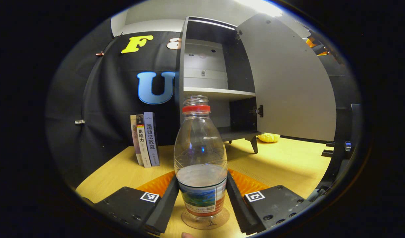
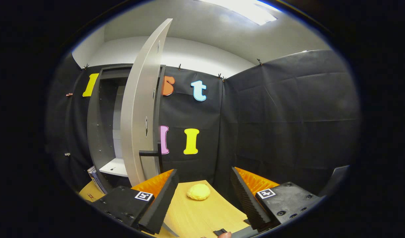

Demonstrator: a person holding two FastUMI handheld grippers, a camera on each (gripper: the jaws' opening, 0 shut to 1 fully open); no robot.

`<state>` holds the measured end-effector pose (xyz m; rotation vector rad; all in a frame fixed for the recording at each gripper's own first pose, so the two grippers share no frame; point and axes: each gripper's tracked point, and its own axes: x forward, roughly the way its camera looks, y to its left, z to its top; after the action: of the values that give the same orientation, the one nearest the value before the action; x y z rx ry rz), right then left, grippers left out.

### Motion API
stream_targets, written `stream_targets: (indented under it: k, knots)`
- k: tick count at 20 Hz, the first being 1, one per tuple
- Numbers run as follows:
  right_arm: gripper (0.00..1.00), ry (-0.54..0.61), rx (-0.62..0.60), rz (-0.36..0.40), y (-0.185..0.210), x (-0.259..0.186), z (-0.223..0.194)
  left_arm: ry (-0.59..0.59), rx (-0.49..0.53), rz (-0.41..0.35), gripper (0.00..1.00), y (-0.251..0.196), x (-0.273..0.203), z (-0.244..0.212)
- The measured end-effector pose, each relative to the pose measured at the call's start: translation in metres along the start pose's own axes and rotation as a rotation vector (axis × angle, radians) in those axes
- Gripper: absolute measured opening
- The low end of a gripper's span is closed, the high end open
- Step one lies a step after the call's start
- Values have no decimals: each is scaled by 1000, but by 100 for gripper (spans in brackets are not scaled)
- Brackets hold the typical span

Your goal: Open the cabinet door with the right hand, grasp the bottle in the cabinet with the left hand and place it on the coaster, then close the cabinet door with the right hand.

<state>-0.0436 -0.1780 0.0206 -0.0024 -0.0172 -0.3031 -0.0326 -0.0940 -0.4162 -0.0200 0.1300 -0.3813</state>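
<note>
A clear plastic bottle (image 1: 201, 155) with a red neck ring and no cap stands upright on a round cork coaster (image 1: 205, 223) on the wooden table. My left gripper (image 1: 201, 175) is shut on the bottle, one finger against each side at label height. Behind it stands the cabinet (image 1: 205, 92), its grey door (image 1: 288, 82) swung wide open to the right. In the right gripper view the same door (image 2: 138, 115) shows edge-on at the left, with its dark handle (image 2: 149, 153). My right gripper (image 2: 204, 172) is open and holds nothing, a little to the right of the handle.
Three books (image 1: 144, 138) stand against the black cloth left of the cabinet. A yellow lump (image 2: 198, 191) lies on the table (image 2: 195, 215) past the right gripper's fingers; the same yellow lump (image 1: 268, 137) sits beneath the door. A dark frame (image 1: 347, 132) stands at the far right.
</note>
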Motion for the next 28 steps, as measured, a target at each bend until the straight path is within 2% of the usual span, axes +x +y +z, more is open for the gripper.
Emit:
stream_targets:
  k: [7,9,10,15,17,21,28]
  knots:
    - [98,-4,5,5,3,6,0,41,-9,17,81,-1,-2,-14]
    - [98,-2,3,6,4,6,0,80,-26,11,87,-2,1,-22]
    - [98,-6,2,7,4,6,1,94,-37,7,96,-2,-1,-24]
    - [98,-8,7,5,-1,11,-2,108,-37,30,98,0,-7,-14]
    - [98,-8,4,1,-5,13,-3,103,-16,32,98,-2,-13,-4]
    - [98,-18,-11,-4,-10,16,-4,75,-15,92,98,8,-35,32]
    - [99,-27,2,8,-15,23,-4,17,-54,159,98,12,-63,143]
